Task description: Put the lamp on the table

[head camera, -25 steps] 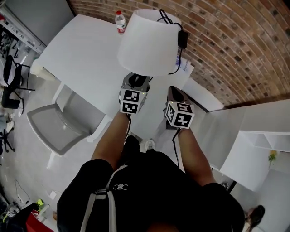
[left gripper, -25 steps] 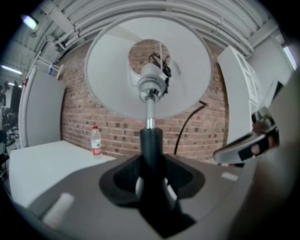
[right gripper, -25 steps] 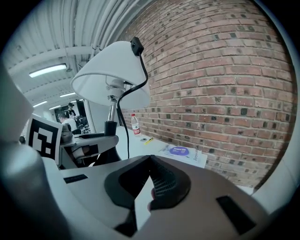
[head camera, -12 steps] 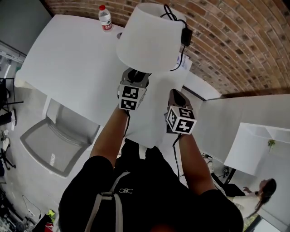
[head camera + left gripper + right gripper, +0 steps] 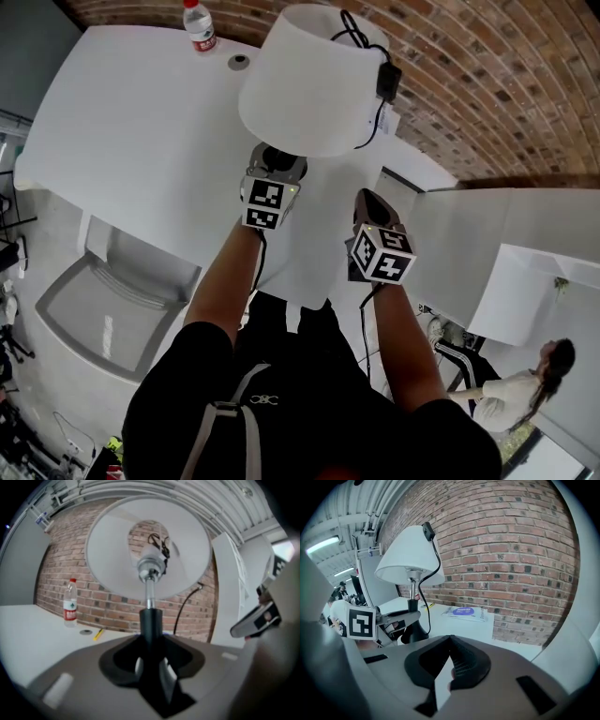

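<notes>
The lamp has a white shade (image 5: 305, 80) with its black cord and plug (image 5: 388, 81) draped over the top. My left gripper (image 5: 276, 167) is shut on its black stem (image 5: 151, 620), just under the shade. In the right gripper view the black base (image 5: 415, 631) stands low over the white table (image 5: 131, 122); I cannot tell if it touches. The left gripper (image 5: 401, 617) clamps the stem above that base. My right gripper (image 5: 367, 199) hangs to the lamp's right, apart from it. Its jaws are shut (image 5: 450, 639) with nothing between them.
A water bottle (image 5: 198, 25) stands at the table's far edge by the brick wall, with a yellow pen (image 5: 98, 633) near it. A blue-printed sheet (image 5: 464, 612) lies right of the lamp. A grey chair (image 5: 103, 300) is at the left, white panels (image 5: 469, 253) and a person (image 5: 525, 384) at the right.
The lamp and both grippers have come further in over the table, and the bottle and chair have slid left in the head view. The grip on the stem is unchanged.
</notes>
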### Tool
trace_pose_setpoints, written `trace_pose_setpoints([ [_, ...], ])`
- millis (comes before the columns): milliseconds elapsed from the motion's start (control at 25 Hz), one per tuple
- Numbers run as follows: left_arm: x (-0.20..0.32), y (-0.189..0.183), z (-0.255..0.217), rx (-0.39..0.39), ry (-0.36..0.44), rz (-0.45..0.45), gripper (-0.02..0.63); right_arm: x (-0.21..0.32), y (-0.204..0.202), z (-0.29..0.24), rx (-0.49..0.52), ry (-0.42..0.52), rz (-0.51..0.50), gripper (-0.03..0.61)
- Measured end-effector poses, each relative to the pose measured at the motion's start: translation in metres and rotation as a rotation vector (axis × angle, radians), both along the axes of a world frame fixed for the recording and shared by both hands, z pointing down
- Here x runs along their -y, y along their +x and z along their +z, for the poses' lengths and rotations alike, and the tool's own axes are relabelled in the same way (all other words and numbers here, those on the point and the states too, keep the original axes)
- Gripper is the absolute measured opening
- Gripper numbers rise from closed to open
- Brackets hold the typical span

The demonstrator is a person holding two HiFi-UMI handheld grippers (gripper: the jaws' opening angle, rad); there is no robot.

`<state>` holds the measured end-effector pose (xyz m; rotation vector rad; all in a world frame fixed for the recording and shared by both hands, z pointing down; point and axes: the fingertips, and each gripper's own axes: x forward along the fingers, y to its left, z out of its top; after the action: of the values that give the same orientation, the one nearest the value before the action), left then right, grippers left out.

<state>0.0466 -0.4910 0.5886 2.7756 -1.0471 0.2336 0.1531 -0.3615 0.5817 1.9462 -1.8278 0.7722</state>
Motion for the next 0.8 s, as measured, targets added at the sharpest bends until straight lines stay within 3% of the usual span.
trace_pose_setpoints([
  [800, -0.016, -0.011, 0.021, 0.083, -0.005, 0.02, 0.153, 0.002, -0.028, 0.0, 0.003, -0.01, -0.051, -0.003],
])
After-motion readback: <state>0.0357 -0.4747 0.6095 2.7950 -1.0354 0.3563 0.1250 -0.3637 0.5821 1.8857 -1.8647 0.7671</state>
